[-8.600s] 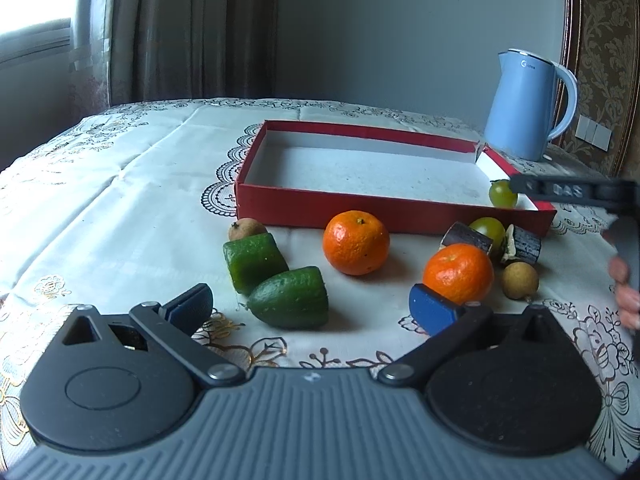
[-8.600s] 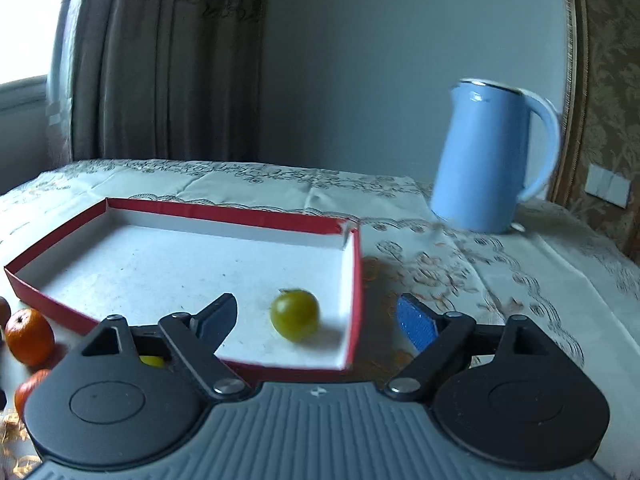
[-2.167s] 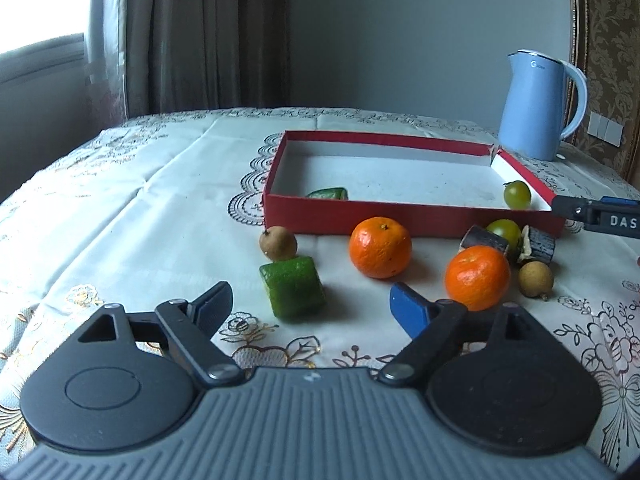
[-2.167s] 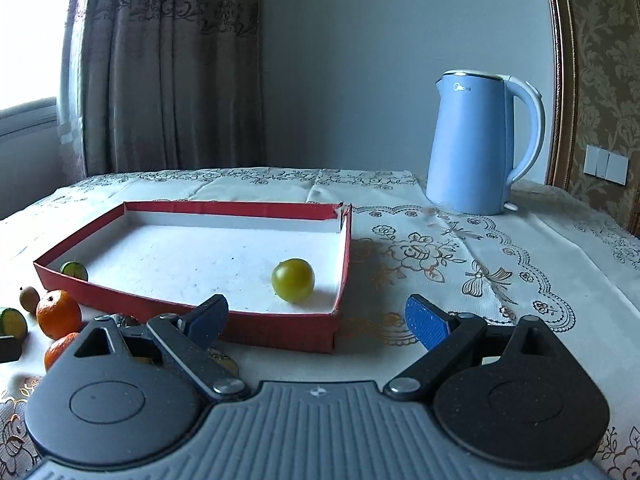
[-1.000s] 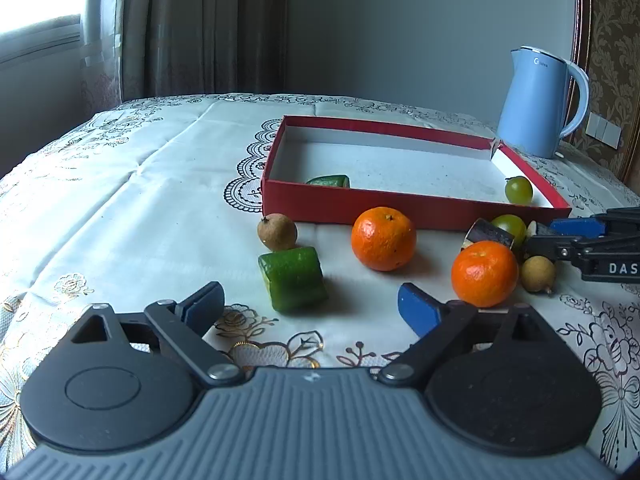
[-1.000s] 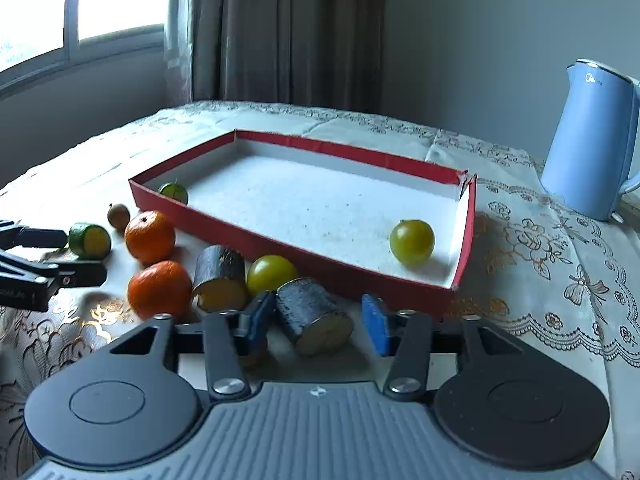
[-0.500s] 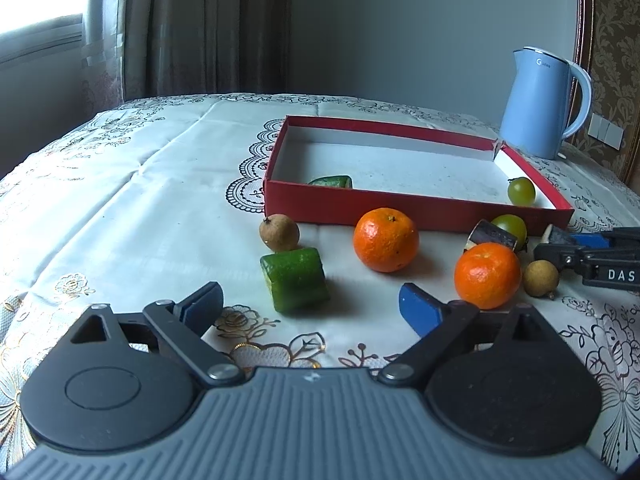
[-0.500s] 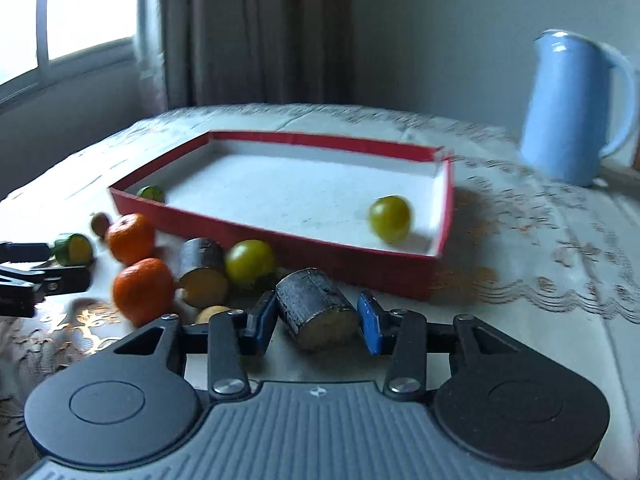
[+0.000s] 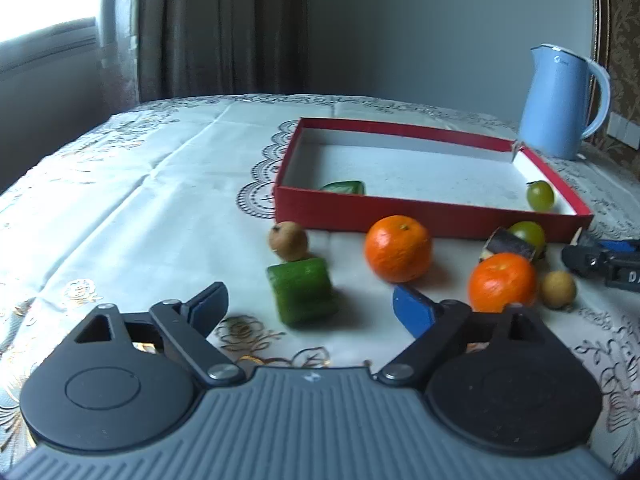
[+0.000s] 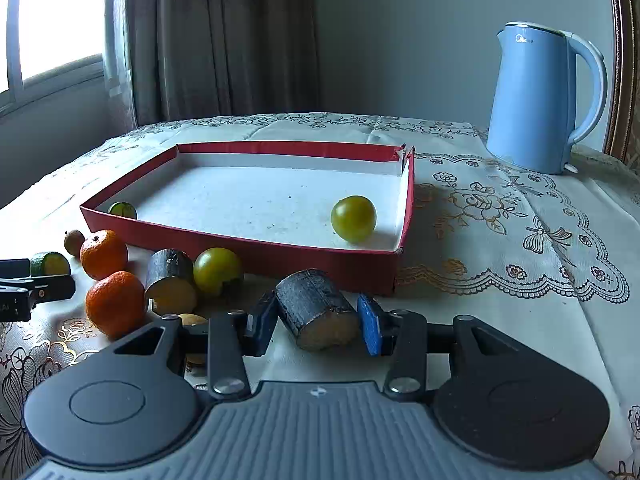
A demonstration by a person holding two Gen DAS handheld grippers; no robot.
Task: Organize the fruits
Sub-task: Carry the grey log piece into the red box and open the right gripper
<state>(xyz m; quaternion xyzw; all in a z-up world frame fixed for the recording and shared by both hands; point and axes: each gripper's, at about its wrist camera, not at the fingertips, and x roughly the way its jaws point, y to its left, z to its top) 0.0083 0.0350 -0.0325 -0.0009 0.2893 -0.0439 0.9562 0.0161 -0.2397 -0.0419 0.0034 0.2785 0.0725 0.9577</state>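
Observation:
My right gripper (image 10: 316, 322) is shut on a dark-skinned sugarcane piece (image 10: 316, 308) in front of the red box (image 10: 280, 248). The box holds a green tomato (image 10: 353, 218) and a green cucumber piece (image 10: 123, 210). My left gripper (image 9: 308, 308) is open and empty, with a green cucumber chunk (image 9: 302, 296) between and beyond its fingers. Two oranges (image 9: 398, 248) (image 9: 502, 282), a brown longan (image 9: 288, 240), another longan (image 9: 558, 288), a second sugarcane piece (image 10: 170, 280) and a green tomato (image 10: 218, 270) lie in front of the box.
A blue kettle (image 10: 540, 100) stands at the back right on the embroidered tablecloth (image 10: 520, 240). A window and curtains are behind the table. The right gripper's tip shows in the left wrist view (image 9: 600, 262).
My right gripper has closed on the sugarcane piece and swung its view toward the box. My left gripper has edged closer to the cucumber chunk.

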